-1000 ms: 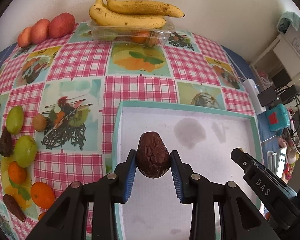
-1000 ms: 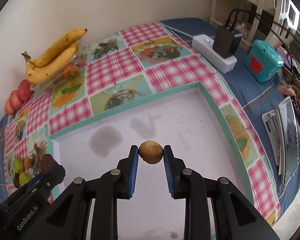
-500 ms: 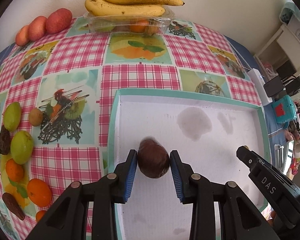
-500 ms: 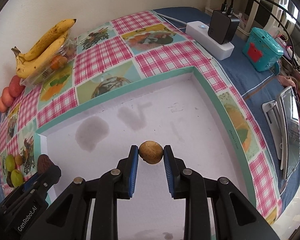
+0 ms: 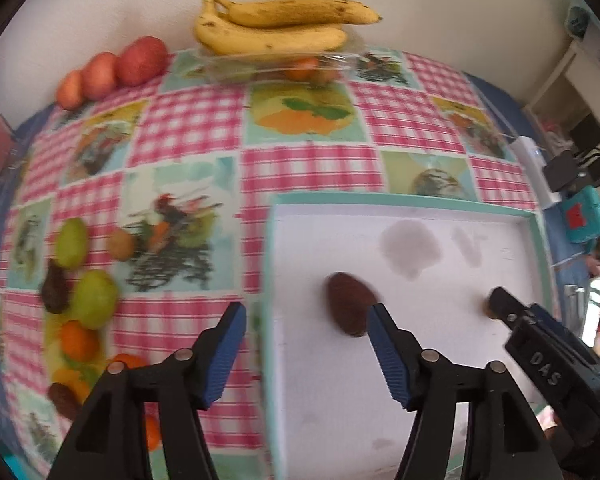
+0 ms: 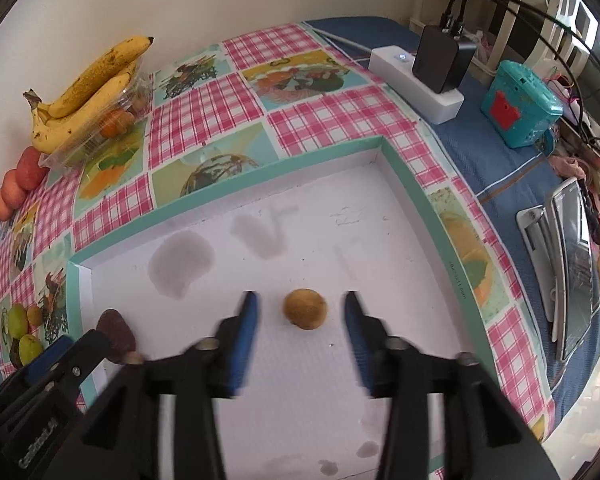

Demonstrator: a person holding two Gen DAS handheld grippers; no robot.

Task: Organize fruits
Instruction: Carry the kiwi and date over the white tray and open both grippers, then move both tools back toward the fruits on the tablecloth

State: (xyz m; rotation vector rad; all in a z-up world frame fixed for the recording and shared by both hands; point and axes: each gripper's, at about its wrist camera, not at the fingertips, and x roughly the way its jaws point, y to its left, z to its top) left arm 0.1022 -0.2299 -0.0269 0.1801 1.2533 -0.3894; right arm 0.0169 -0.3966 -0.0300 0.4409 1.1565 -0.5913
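A dark brown avocado (image 5: pixel 350 307) lies on the floor of the white tray (image 5: pixel 440 360) with the teal rim, close to its left wall. My left gripper (image 5: pixel 306 316) is opening; the avocado rests near its right finger, free of the pads. A small brown kiwi (image 6: pixel 305 309) sits in the tray's middle. Around it my right gripper (image 6: pixel 300 316) is opening, both pads clear of the fruit. The avocado (image 6: pixel 116 334) and the left gripper's finger (image 6: pixel 52 376) show at the lower left of the right wrist view.
Loose green, orange and dark fruits (image 5: pixel 80 300) lie left of the tray on the checked tablecloth. Bananas (image 5: pixel 276 28) rest on a clear box at the wall, red apples (image 5: pixel 116 68) beside them. A power strip (image 6: pixel 416 80), a teal box (image 6: pixel 520 108) and a tablet (image 6: pixel 572 276) stand right.
Both grippers let go: the avocado and the kiwi, held a moment ago, now lie on the tray floor. The left view has shifted so the tray sits further right.
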